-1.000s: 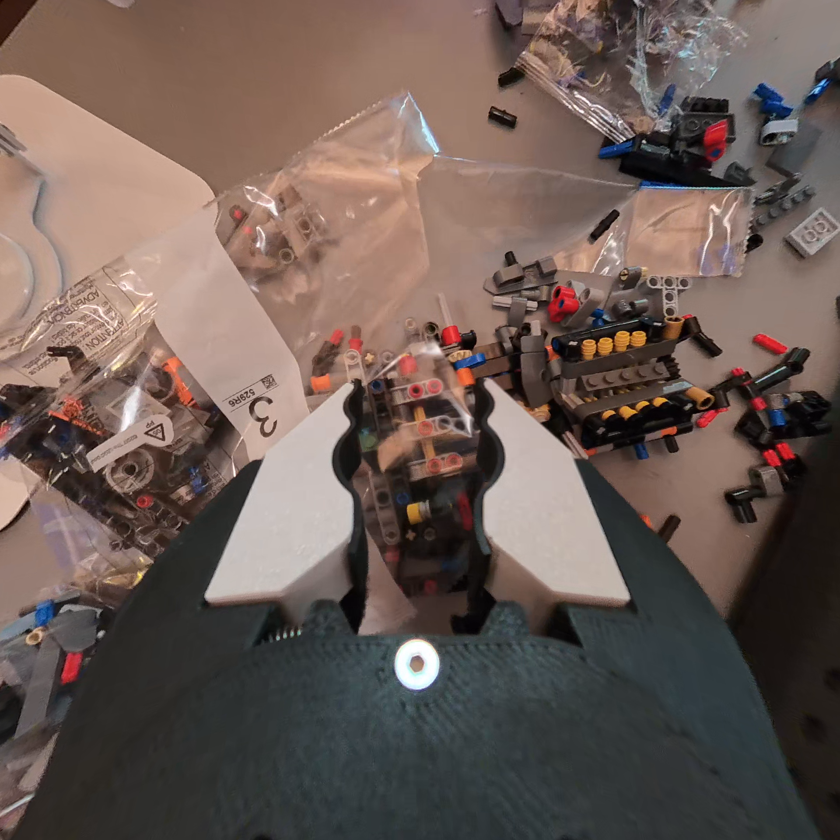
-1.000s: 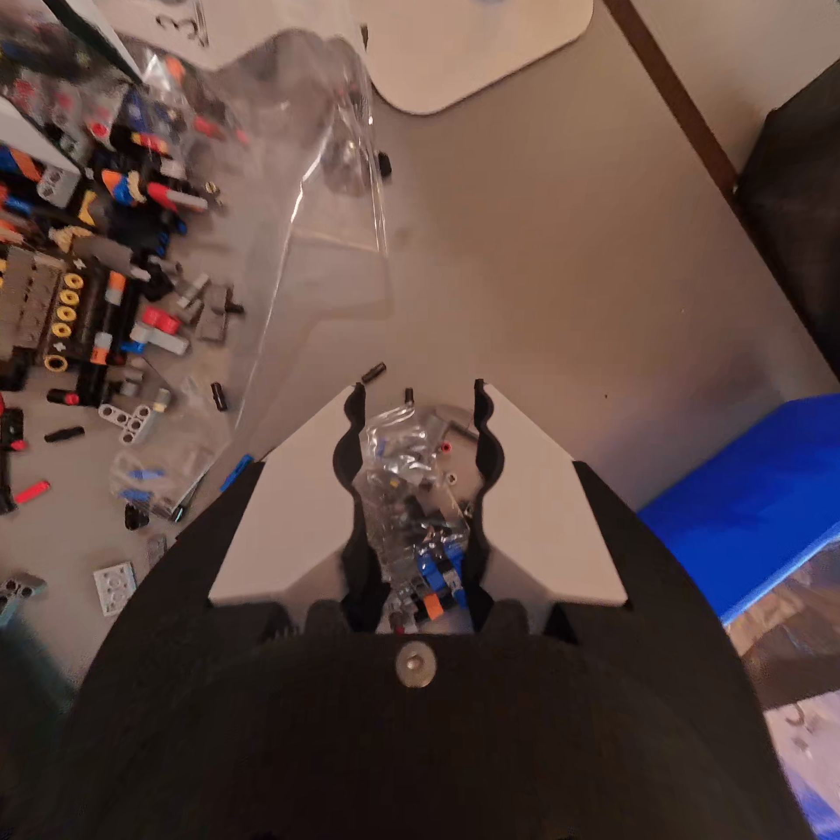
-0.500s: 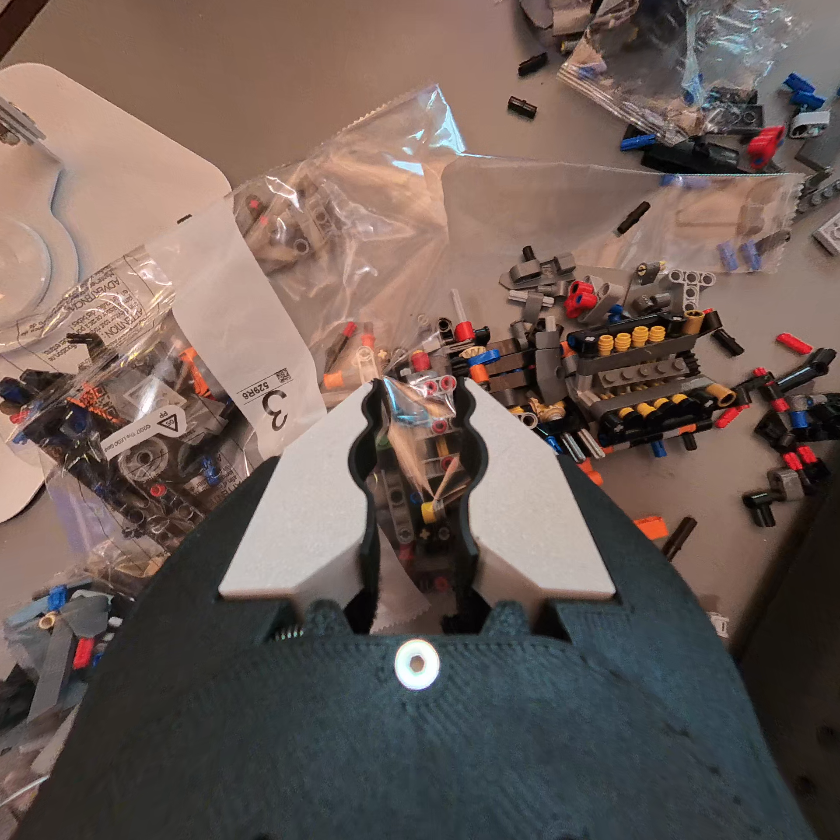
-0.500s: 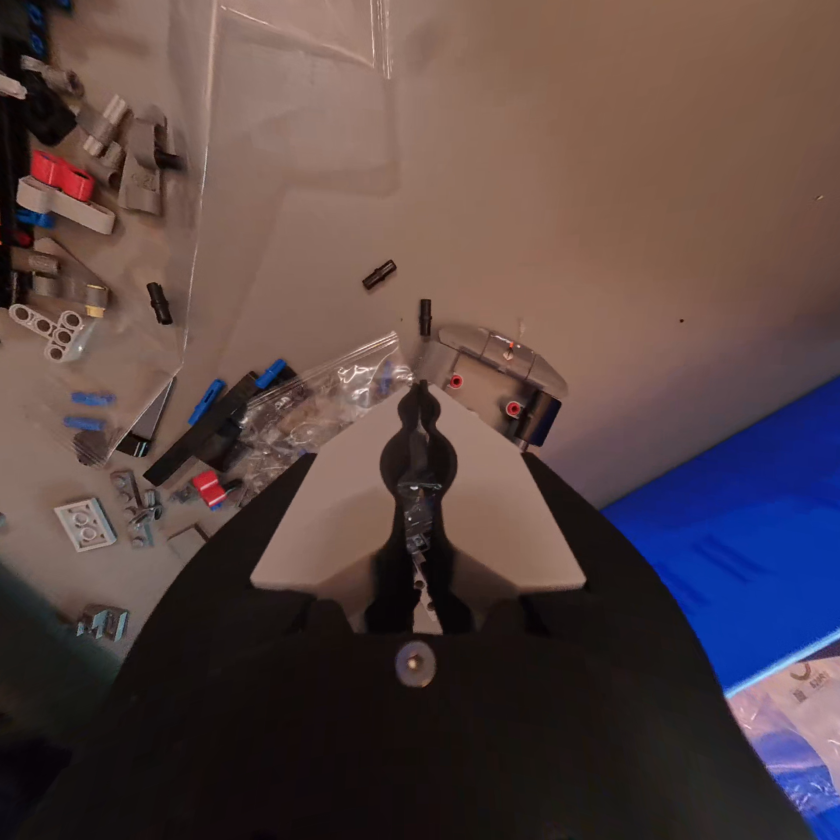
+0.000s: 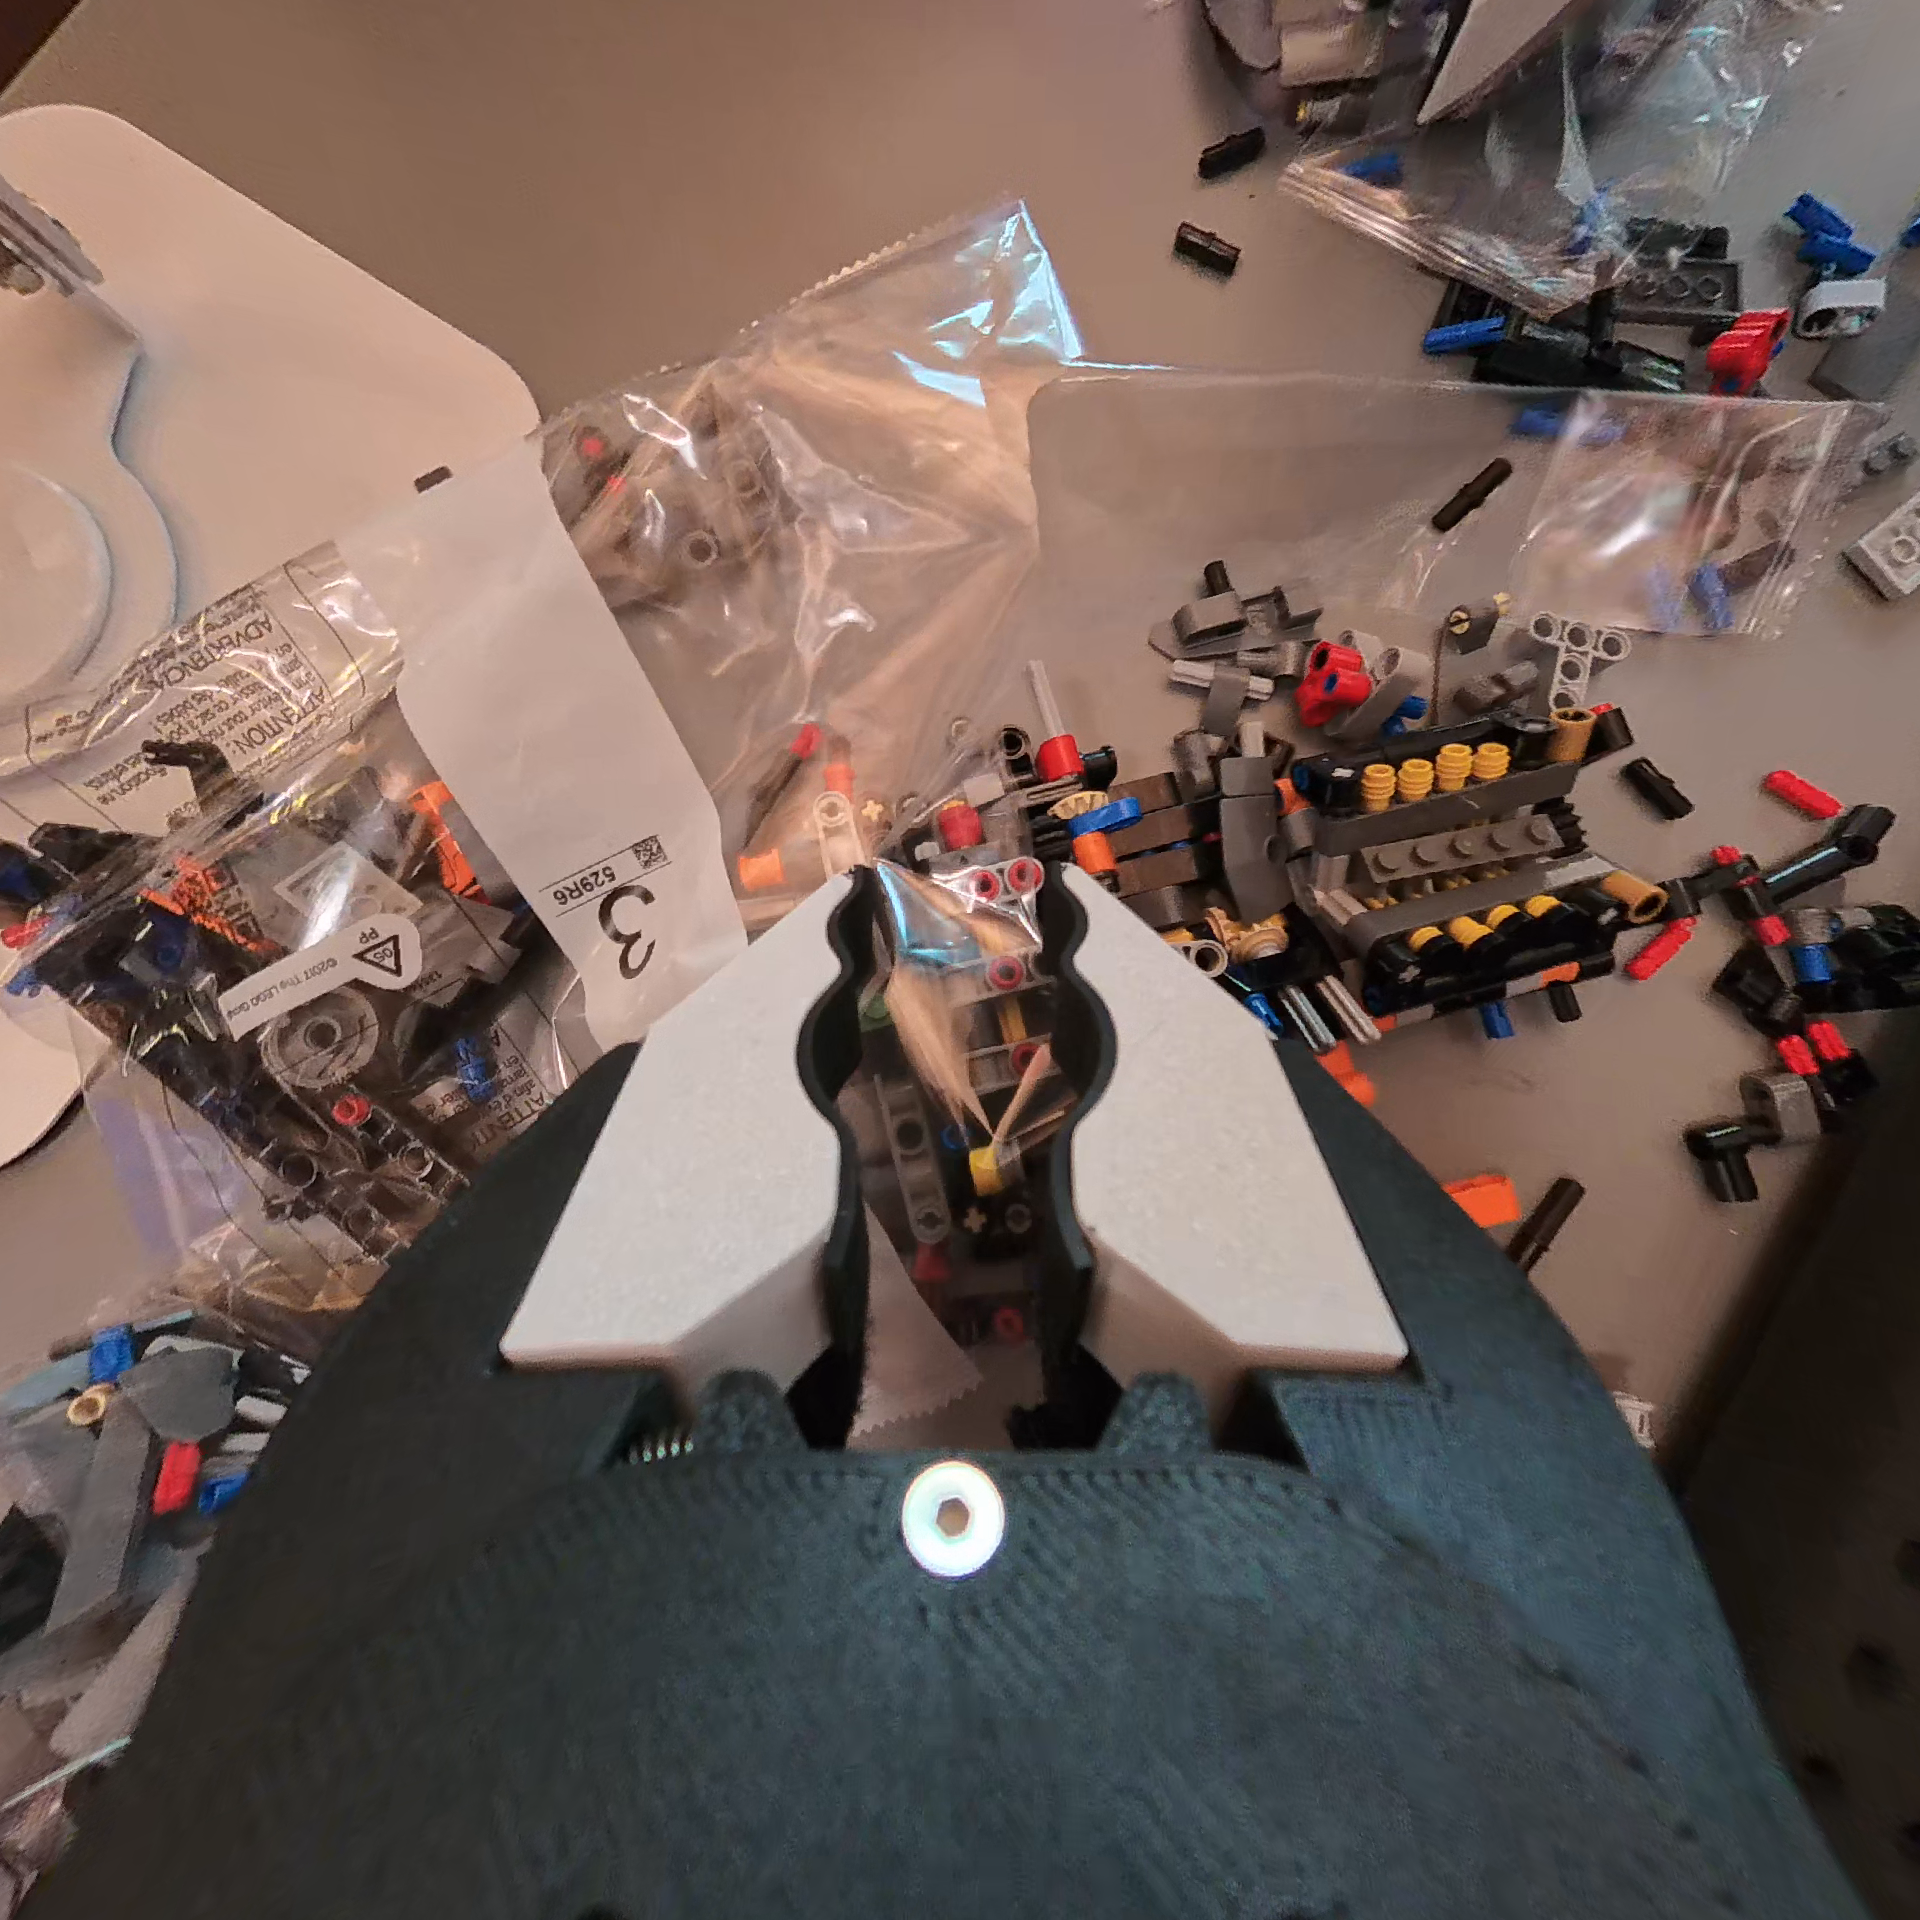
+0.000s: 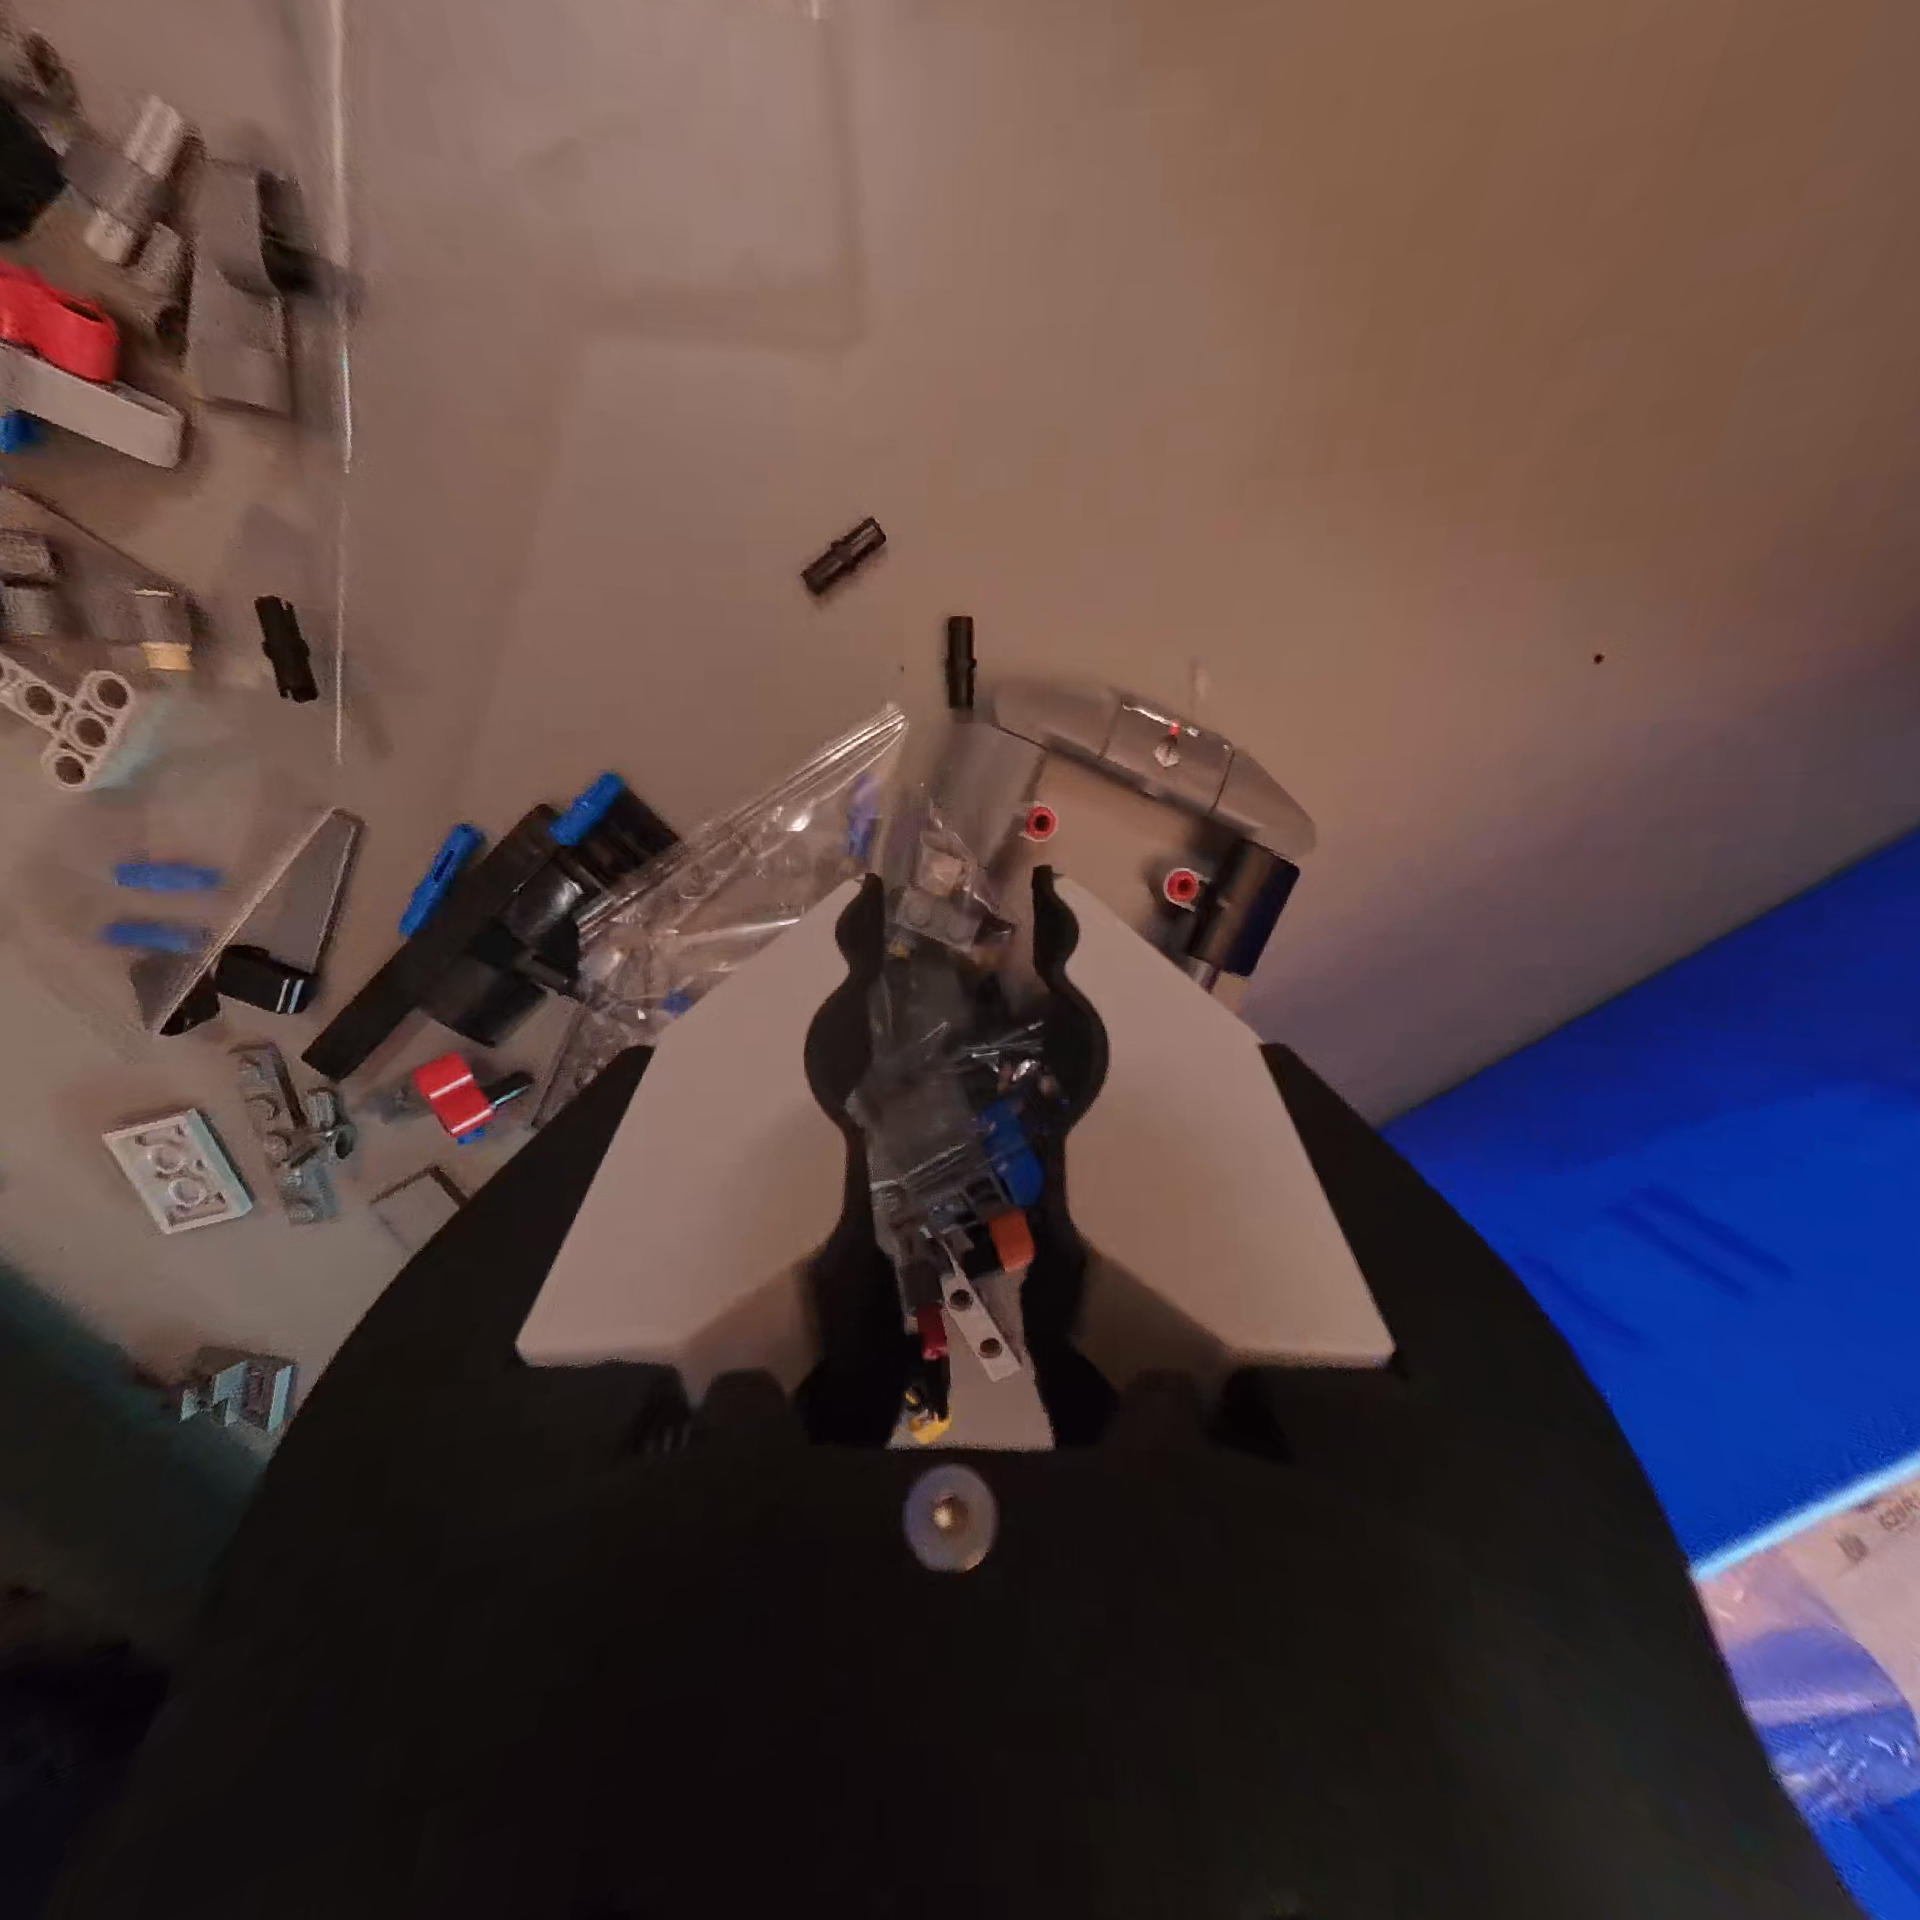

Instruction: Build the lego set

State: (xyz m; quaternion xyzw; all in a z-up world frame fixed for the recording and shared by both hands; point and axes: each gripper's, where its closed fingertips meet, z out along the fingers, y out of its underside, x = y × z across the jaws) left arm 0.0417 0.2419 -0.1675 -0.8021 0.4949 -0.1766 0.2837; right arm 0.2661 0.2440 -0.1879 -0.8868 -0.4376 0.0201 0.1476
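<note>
My left gripper [image 5: 956, 883] clenches a clear parts bag [image 5: 951, 1049] above the surface [image 5: 727, 135]; my right gripper [image 6: 954, 883], fingers parted, straddles another bag [image 6: 935, 1101]; I'd pinch plastic only, then tear gently.

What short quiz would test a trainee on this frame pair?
1. True or false: in the left wrist view, the partly built model lies right of the left hand-held gripper tips.
2. What sits between that gripper's fingers? A) a clear bag of pieces B) a loose red pin C) nothing
3. Fill in: the surface at the right wrist view's right edge is ___.
Key: 1 true; 2 A; 3 blue.
</note>
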